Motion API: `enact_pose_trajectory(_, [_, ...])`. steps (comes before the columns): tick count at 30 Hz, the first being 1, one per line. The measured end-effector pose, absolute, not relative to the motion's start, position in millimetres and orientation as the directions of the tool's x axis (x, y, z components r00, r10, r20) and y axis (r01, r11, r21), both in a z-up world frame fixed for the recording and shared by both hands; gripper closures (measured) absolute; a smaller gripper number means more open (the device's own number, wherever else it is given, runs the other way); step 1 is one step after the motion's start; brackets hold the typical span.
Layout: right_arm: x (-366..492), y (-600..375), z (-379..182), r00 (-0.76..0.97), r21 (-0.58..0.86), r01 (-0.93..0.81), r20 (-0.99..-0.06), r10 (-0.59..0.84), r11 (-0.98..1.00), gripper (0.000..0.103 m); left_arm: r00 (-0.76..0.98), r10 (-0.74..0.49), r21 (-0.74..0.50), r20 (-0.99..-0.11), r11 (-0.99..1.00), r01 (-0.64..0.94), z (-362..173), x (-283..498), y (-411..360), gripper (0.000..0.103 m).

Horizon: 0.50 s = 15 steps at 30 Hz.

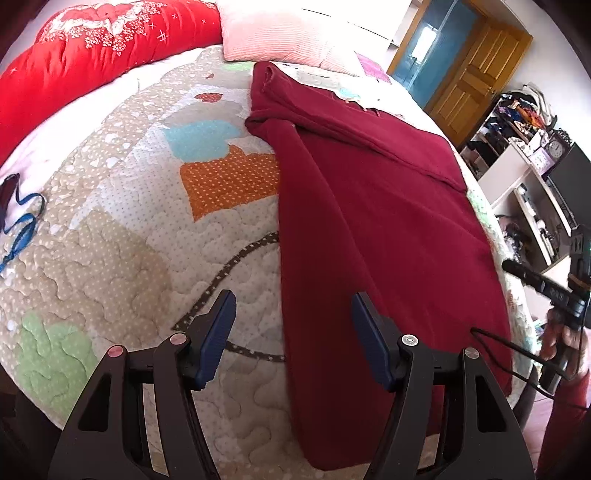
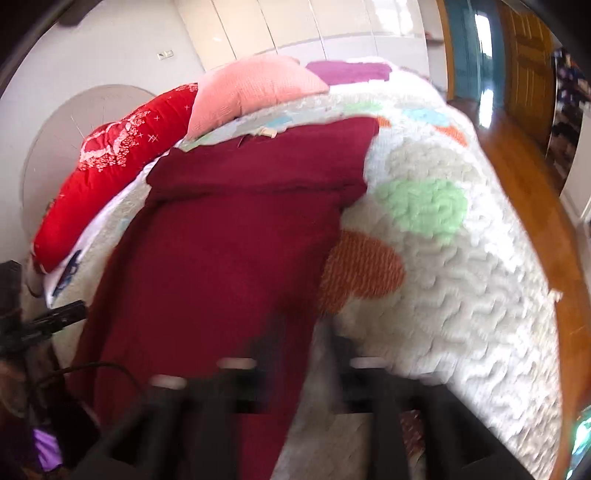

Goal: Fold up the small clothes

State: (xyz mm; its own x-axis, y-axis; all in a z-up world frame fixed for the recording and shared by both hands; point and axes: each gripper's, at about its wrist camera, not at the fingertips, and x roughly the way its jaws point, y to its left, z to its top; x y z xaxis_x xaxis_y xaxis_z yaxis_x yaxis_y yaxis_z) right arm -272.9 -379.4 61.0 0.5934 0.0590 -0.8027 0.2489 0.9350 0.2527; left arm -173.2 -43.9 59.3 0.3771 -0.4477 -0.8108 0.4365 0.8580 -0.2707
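Dark red fleece garment [image 1: 369, 229] lying flat, partly folded, on patchwork quilted bedspread [image 1: 122, 229], reaching toward near bed edge. Left gripper [image 1: 291, 332] hovering wide, nothing between blue pads [image 1: 218, 336], straddling garment's left edge. Right gripper [image 2: 295, 354] blurring over garment's right edge; spread unclear.

Bed w/ patchwork quilt [image 1: 122, 236] as support. Dark red garment [image 1: 388, 221] laid flat on quilt, far part folded over. Red duvet [image 1: 92, 55] & pink pillow [image 1: 273, 33] at far end. Blue cord [image 1: 22, 221] at left edge.
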Motion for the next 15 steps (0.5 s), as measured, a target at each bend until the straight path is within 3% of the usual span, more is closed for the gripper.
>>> enact_pose_trajectory(2, [-279,-377,54,0.595,0.295,0.259,-0.799,0.088,0.920,0.037,0.375,-0.450,-0.268,-0.810,0.854,0.445,59,-176,-46,0.038])
enact_pose_trajectory(3, [-279,-374,47,0.587,0.314,0.256,-0.802,0.111,0.914,0.043,0.376,-0.450,-0.266,-0.810,0.853,0.448,59,-177,-46,0.038])
enact_pose_trajectory(5, [-278,-365,35,0.580,0.300,0.255,-0.808,0.103,0.919,0.068,0.371,-0.446,-0.262,-0.815,0.853,0.452,57,-177,-48,0.038])
enact_pose_trajectory(6, [-278,-361,33,0.581,0.279,0.257,-0.810,0.083,0.925,0.094,0.367,-0.442,-0.258,-0.818,0.854,0.452,57,-177,-48,0.038])
enact_pose_trajectory(15, [-275,-358,48,0.560,0.064,0.263,-0.823,-0.098,0.963,0.097,0.349,-0.445,-0.258,-0.825,0.845,0.468,59,-191,-42,0.038])
